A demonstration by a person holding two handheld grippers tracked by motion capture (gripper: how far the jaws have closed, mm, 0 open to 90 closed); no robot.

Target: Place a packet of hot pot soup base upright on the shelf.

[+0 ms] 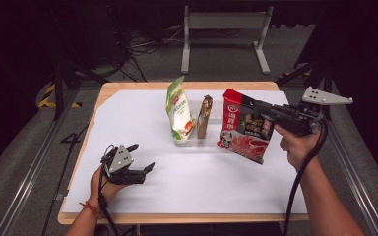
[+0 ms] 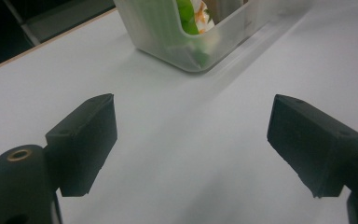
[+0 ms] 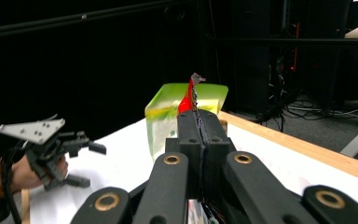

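A red pouch (image 1: 243, 132) with a food picture hangs above the white table cover, right of middle. My right gripper (image 1: 246, 104) is shut on its top edge. In the right gripper view the jaws (image 3: 198, 122) are pressed together, with the red pouch (image 3: 187, 98) edge-on between them. A clear plastic bin (image 1: 191, 139) at the table's middle holds an upright green-and-white pouch (image 1: 179, 110) and a brown packet (image 1: 204, 116). My left gripper (image 1: 141, 157) rests open and empty at the front left, and is also seen as the left gripper (image 3: 88, 164). My left gripper (image 2: 198, 140) faces the bin (image 2: 191, 51).
A white sheet covers the wooden table (image 1: 177, 217). Bare sheet lies between the left gripper and the bin. Behind the table stand a grey metal frame (image 1: 224, 22) and loose cables on the floor. Dark rails run along both sides.
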